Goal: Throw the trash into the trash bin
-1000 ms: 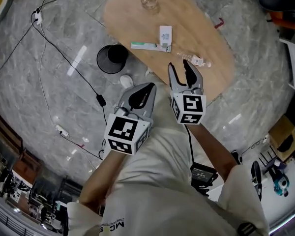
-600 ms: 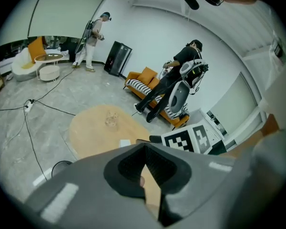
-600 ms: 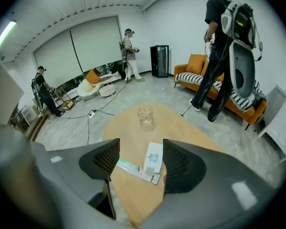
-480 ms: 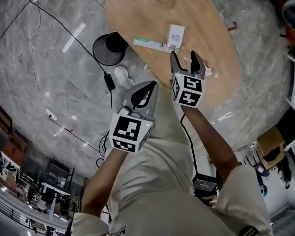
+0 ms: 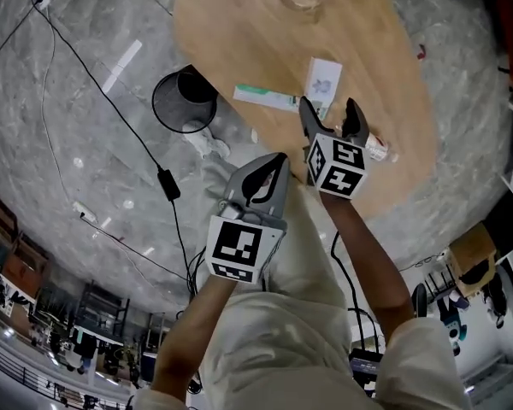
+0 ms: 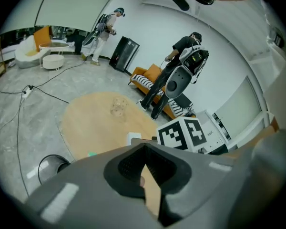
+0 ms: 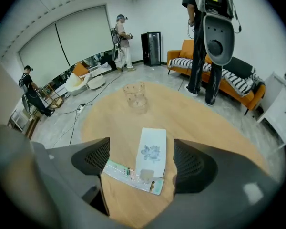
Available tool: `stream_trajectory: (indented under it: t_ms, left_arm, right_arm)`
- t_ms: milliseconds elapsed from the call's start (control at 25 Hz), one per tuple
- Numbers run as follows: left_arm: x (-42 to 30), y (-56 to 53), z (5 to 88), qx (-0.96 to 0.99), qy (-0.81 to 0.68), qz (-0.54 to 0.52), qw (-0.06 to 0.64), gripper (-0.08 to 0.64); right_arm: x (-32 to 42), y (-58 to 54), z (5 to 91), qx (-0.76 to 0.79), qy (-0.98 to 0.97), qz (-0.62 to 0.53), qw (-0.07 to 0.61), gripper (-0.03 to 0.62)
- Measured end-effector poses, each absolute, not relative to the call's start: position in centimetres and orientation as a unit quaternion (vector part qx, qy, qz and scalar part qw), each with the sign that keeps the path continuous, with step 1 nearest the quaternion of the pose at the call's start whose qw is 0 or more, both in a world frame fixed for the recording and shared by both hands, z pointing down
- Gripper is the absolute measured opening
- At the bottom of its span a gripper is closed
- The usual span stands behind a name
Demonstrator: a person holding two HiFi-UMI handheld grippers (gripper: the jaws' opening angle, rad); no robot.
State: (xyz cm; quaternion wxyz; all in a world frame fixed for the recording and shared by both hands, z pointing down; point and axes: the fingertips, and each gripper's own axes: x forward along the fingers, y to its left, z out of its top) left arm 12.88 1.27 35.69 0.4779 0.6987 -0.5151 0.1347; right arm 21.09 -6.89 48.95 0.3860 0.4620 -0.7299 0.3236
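An oval wooden table stands on a grey stone floor, and the black mesh trash bin sits on the floor just beside the table's left edge. The right gripper hangs over the near part of the table with its jaws spread wide, having just been opening and grasping nothing, while the left gripper beside it has its jaws clenched together and empty. The trash lies on the table: a white packet and a long green-and-white wrapper touching it show between the right jaws, and a small plastic bottle lies just beside that gripper.
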Motion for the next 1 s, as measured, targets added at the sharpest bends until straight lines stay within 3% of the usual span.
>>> stream_trajectory:
  t_ms: [400,760,800,880,1000]
  left_arm:
    - [12.5,2.7,40.8,0.689,-0.508,0.136,0.498,0.001]
    - [11.4,2.3,43.3,0.661,-0.537,0.115,0.511,0.001]
    - [11.4,2.4,43.3,0.660,-0.538,0.114,0.512,0.001]
    - [11.4,2.7,43.5,0.657,-0.539,0.111,0.515,0.001]
    - [11.4,2.7,43.8,0.657,-0.541,0.108,0.514,0.001]
  right_arm:
    - [22.1,-7.2,54.6,0.478,-0.699,0.342,0.407,0.469]
    - [22.3,-8.3,58.3,0.464,-0.686,0.360,0.429,0.456]
    - [22.3,-8.2,58.6,0.460,-0.684,0.358,0.438,0.452]
    - [22.2,-7.7,59.0,0.451,-0.677,0.354,0.461,0.367]
    - [22.1,-7.8,59.2,0.447,-0.673,0.339,0.483,0.359]
